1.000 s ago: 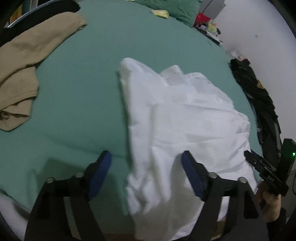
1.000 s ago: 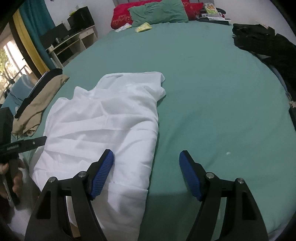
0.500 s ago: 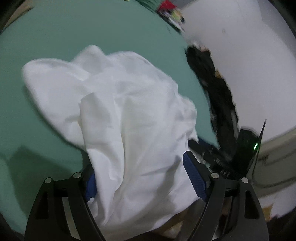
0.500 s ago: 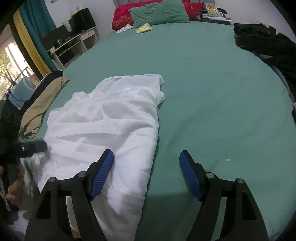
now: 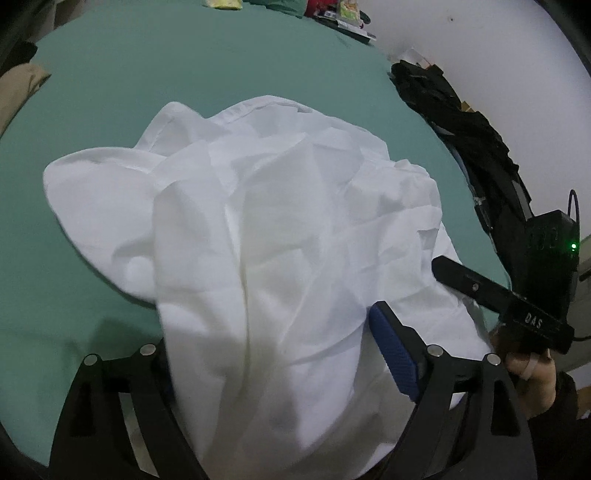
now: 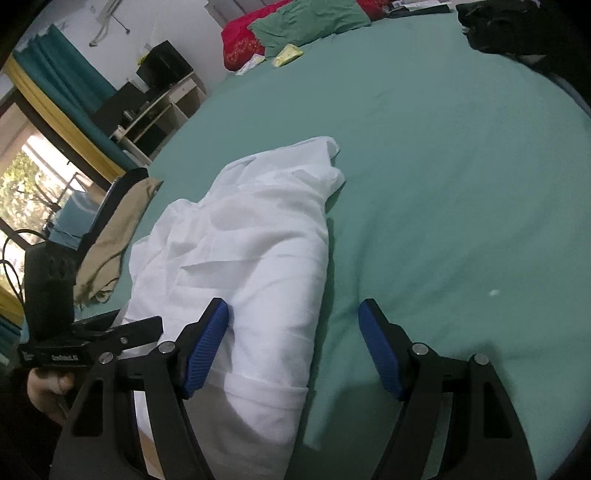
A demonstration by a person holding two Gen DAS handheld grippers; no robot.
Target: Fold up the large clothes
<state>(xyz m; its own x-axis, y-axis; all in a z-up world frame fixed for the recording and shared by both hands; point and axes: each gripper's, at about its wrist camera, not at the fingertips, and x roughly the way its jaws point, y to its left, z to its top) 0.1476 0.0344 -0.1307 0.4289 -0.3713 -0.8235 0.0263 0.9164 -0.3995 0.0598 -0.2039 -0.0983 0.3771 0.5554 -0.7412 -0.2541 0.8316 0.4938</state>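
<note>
A large white garment [image 5: 280,229] lies crumpled on the green bed; it also shows in the right wrist view [image 6: 258,258], its near end hanging over the bed's front edge. My left gripper [image 5: 280,354] is open with the garment's near edge bunched between its jaws; cloth hides the left blue pad. My right gripper [image 6: 291,347] is open over the garment's right front edge, its left pad [image 6: 205,347] against the cloth. The right gripper's body appears in the left wrist view [image 5: 517,302], beside the garment's right edge.
A tan garment [image 6: 110,236] lies at the bed's left edge. Black clothes [image 5: 461,122] are piled along the right edge. Pillows [image 6: 295,29] and small items sit at the head. Shelves and a window [image 6: 37,184] stand left of the bed.
My left gripper has swung right and moved onto the garment, which now bunches up between its jaws. My right gripper has come closer to the garment's front right edge.
</note>
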